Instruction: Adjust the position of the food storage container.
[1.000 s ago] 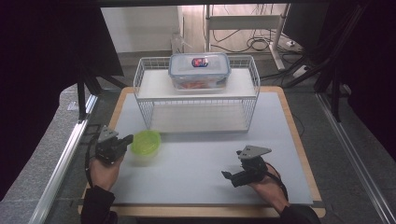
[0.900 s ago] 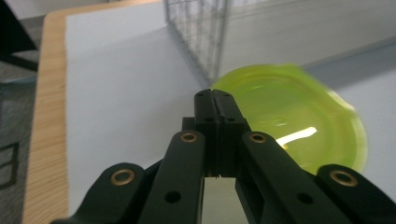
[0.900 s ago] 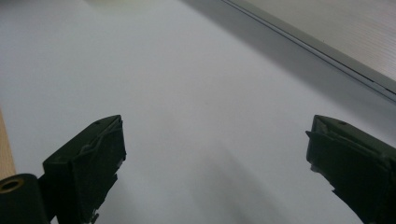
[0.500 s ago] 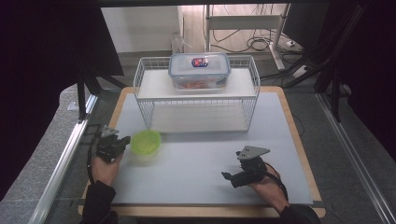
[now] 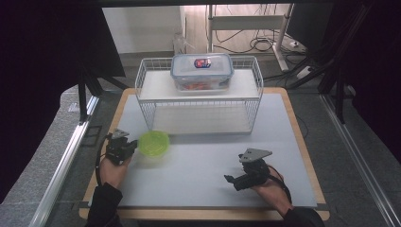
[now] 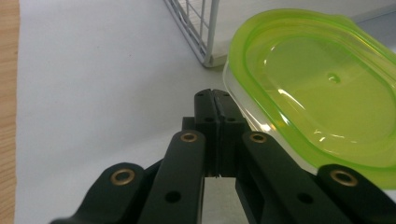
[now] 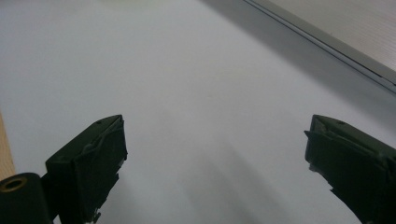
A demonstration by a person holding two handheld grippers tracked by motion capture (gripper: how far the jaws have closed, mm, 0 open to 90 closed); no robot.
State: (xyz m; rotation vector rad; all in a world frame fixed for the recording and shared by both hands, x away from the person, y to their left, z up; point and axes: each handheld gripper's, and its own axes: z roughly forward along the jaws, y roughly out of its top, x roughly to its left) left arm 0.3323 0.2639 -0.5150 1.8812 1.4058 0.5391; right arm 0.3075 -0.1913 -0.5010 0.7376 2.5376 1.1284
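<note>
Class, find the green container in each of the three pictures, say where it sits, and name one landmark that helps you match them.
High view: the green container sits left of centre on the white mat, in front of the wire rack's left corner.
Left gripper view: it fills the upper right, beside the closed tool.
Right gripper view: a faint green sliver at the top edge may be it; too small to tell.
Shared landmark: the wire rack's corner.

— Left side, report.
— The left gripper (image 5: pixel 124 147) sits at the left of the high view, held in the left hand (image 5: pixel 113 166), forearm entering from below. Its jaws are pressed together, pads meeting, nothing between them.
— Right side?
— The right gripper (image 5: pixel 236 180) lies low in the right hand (image 5: pixel 269 185), jaws spread wide apart, nothing between them.
</note>
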